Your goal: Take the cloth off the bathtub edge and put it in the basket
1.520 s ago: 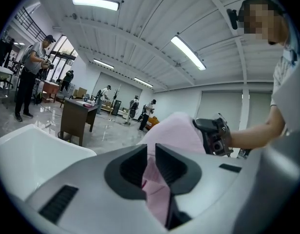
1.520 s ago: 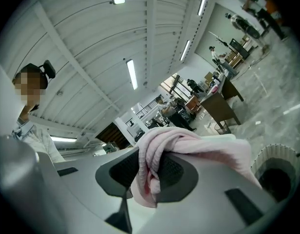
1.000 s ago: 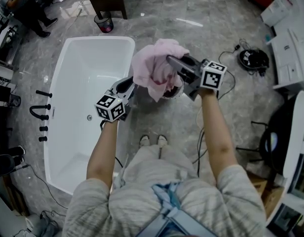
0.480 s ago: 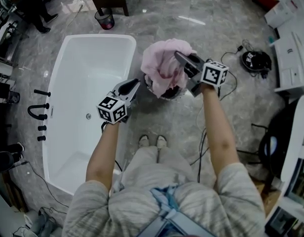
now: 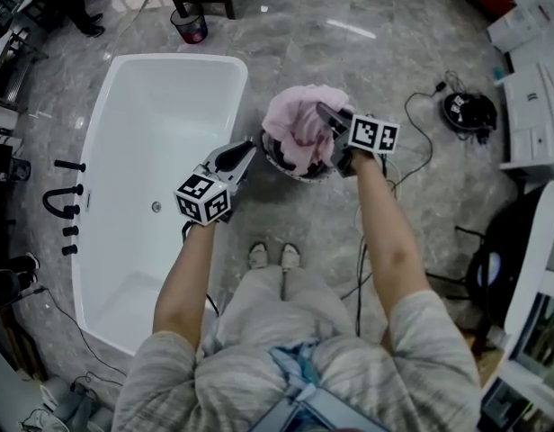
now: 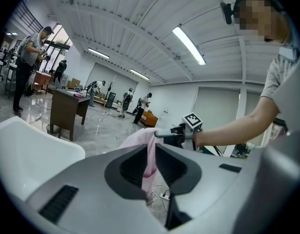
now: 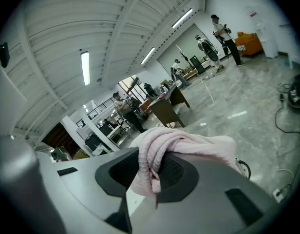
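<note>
Clamps the crumpled pale-pink terry cloth (image 5: 295, 126) in the right gripper (image 5: 324, 113), jaws drawn in narrow on one fold, the rest spilling over and under them. Sits farther right and lower than a second ago. Then, bunched up close by the right rim of the white freestanding bathtub (image 5: 142, 142). Now, gathered directly over the dark round basket (image 5: 273, 157) on the grey stone-patterned floor (image 5: 394, 43), clear of the tub. Appears to dip the lower folds into the basket's mouth, though impossible to tell whether any of it rests on the bottom yet.

Leaves the left gripper (image 5: 248, 149) empty, jaws a little apart with only the distant cloth showing through the gap. Hovers just left and near of the basket, beside the tub's right rim, much where it was.

Looks like a carry all but finished: already off the tub edge and lined up over the target. Probably calls next for a short drop and then a release by the right jaws. Risks a fold draping over the basket's rim if let go too high or off-centre.
</note>
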Tool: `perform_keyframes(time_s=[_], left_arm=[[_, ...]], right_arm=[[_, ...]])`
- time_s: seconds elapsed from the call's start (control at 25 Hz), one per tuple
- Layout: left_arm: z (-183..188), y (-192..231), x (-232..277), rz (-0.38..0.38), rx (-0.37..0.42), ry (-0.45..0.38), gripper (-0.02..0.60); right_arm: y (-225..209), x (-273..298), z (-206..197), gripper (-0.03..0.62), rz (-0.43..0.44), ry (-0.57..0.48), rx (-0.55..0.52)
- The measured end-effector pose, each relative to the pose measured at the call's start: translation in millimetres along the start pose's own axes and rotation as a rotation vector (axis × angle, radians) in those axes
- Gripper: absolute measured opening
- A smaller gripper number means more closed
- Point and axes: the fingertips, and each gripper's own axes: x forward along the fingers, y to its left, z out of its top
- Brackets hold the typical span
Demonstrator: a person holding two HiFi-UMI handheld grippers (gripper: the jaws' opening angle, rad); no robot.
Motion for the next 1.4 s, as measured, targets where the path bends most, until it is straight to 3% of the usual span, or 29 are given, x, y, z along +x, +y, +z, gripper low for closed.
perform_keyframes(time_s=[0.28, 0.6, 0.76, 1.04, 1.4], left_arm=[[-5.9, 8.7, 2.7, -0.001, -0.006, 0.005, 0.051], [-11.1, 13.1, 2.7, -0.001, -0.011, 0.012, 0.052], [-8.7, 13.4, 1.5, 0.001, -0.009, 0.009, 0.051], [-5.7, 13.1, 1.3, -0.008, -0.007, 0.003, 0.051], [-1.6, 4.2, 2.8, -0.016, 0.002, -0.002, 0.052]], right_arm=[[-47.4, 19.1, -24.1, 0.101, -0.165, 0.104, 0.067], [-70.7, 24.2, -34.8, 0.103, -0.257, 0.149, 0.160], [-78.5, 20.3, -36.4, 0.181, -0.310, 0.164, 0.217], [-48.2, 23.8, 2.8, 0.181, -0.279, 0.077, 0.142], [-31.9, 16.7, -5.0, 0.181, -0.223, 0.055, 0.129]])
